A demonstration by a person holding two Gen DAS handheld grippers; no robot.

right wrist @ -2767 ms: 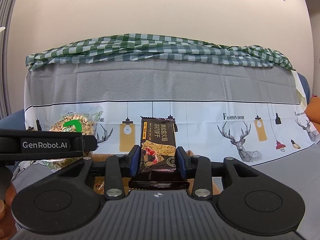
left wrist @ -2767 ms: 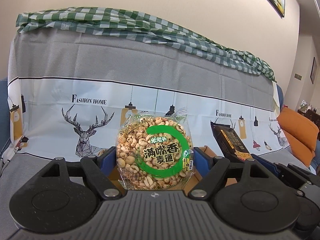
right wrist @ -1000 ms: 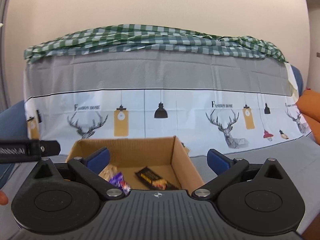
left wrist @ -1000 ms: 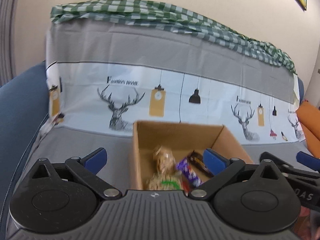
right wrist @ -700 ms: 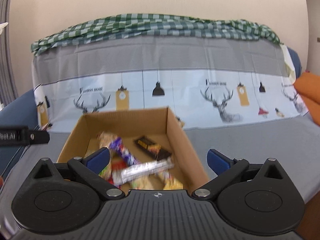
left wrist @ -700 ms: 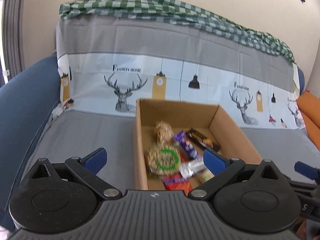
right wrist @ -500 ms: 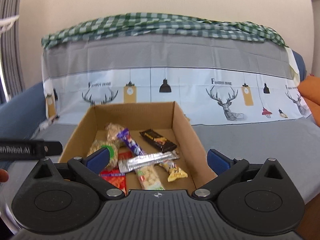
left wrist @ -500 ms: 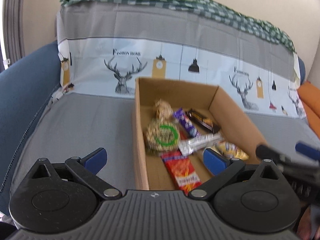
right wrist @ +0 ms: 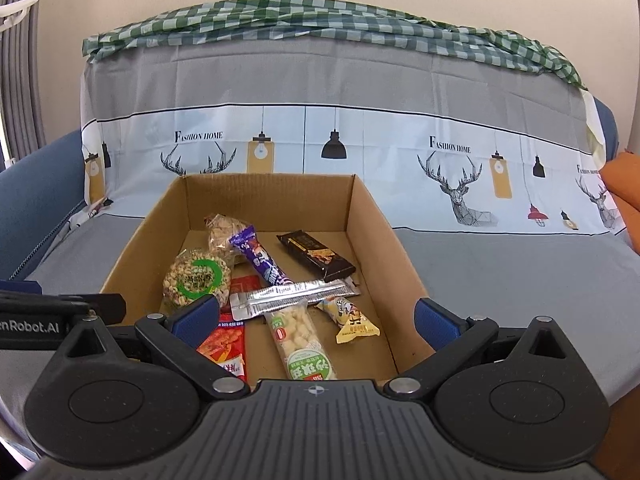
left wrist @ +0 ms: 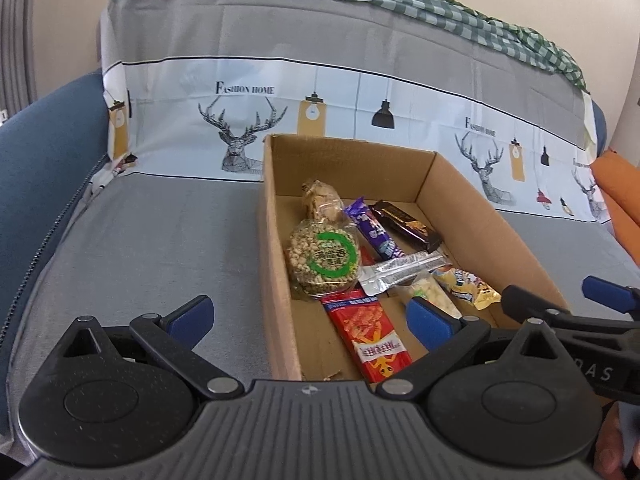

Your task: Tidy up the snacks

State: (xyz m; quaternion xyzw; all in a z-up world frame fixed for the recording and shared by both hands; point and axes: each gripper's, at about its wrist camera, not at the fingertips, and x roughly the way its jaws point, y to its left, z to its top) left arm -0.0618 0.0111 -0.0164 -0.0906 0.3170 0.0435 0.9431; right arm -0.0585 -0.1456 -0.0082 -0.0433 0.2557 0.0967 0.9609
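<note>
Snacks lie loose in the open brown cardboard box (right wrist: 372, 216) on the sofa. Left gripper (left wrist: 308, 316) and right gripper (right wrist: 316, 316) hover empty, fingers spread apart. Judging by this, a release is done; next comes finding another loose packet.

Snack packets (right wrist: 280, 280) lie in the box (right wrist: 376, 216) on the sofa seat (right wrist: 500, 264), backrest (right wrist: 320, 72) behind.

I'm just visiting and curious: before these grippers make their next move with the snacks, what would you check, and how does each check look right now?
1. Left gripper open, holding nothing: ok.
2. Right gripper open, holding nothing: ok.
3. Round snack lying in the box: ok.
4. Dark bar lying in the box: ok.
5. No snacks on the sofa cover in view: ok.
6. Snacks left outside the views: cannot tell.
</note>
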